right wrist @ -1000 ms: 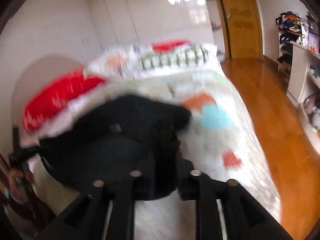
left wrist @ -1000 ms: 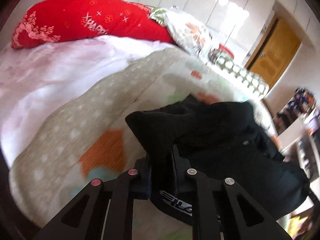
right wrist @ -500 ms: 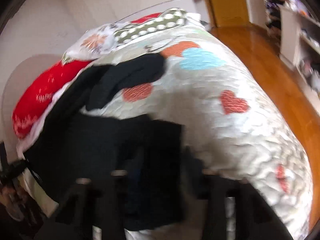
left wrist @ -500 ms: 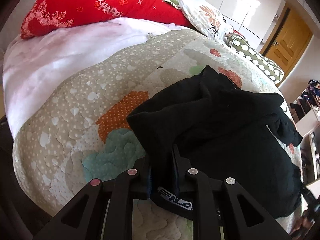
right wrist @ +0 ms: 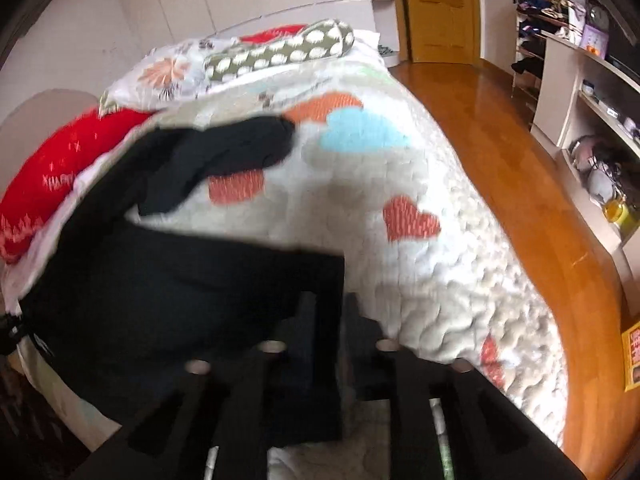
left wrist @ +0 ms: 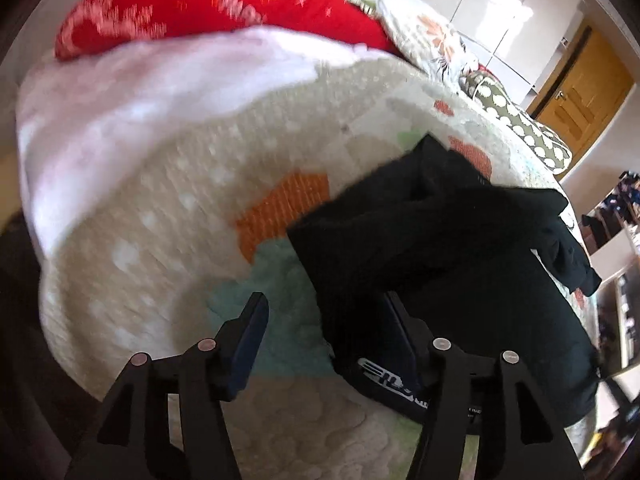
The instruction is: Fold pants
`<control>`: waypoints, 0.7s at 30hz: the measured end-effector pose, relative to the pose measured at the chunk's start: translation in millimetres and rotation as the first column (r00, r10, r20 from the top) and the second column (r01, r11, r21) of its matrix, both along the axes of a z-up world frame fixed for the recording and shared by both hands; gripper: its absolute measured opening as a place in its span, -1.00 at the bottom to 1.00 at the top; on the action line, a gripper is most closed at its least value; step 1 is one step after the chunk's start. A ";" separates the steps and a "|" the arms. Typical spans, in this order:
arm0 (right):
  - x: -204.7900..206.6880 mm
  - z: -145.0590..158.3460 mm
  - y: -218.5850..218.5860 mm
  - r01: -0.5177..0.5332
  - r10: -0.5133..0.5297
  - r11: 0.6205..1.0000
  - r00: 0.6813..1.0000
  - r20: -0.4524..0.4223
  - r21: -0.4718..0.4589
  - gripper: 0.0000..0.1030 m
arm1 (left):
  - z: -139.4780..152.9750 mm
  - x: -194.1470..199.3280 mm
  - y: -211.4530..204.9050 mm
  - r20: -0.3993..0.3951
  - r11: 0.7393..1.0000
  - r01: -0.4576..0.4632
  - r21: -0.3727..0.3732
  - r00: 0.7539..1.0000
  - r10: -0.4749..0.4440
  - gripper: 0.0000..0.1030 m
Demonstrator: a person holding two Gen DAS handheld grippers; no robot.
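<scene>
Releasing black pants [left wrist: 460, 264] onto the quilt [left wrist: 168, 216] for flattening: left gripper [left wrist: 328, 332] jaws just opening, cloth against the right finger only; right gripper [right wrist: 326, 312] opening too, cloth between fingers, grip unclear.

The left gripper [left wrist: 324, 320] points steeply downward, its 2 fingers standing well apart at 7 and 5 o'clock in its own view; the jaws have just been opening, and dark cloth lies against the right finger only. The right gripper [right wrist: 326, 312] also tilts steeply down, its jaws narrower and just opening, blurred, with cloth between them.
</scene>
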State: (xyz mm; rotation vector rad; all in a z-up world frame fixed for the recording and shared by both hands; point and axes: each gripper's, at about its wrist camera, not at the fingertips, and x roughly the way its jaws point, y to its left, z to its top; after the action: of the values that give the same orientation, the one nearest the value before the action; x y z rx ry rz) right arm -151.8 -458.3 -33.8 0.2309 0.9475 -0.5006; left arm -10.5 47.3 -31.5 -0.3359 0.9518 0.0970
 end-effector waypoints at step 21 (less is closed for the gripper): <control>188.7 15.6 76.7 -0.379 0.379 0.925 0.924 0.054 -0.010 0.32 | 20.0 185.3 -61.2 -0.036 0.965 0.261 0.017 0.965 -0.261 0.67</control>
State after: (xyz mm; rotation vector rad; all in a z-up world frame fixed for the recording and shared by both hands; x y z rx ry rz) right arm 36.9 -381.6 -18.3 0.0570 0.9112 -0.1348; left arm 174.8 -13.9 -11.6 -0.1870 1.0200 -0.1286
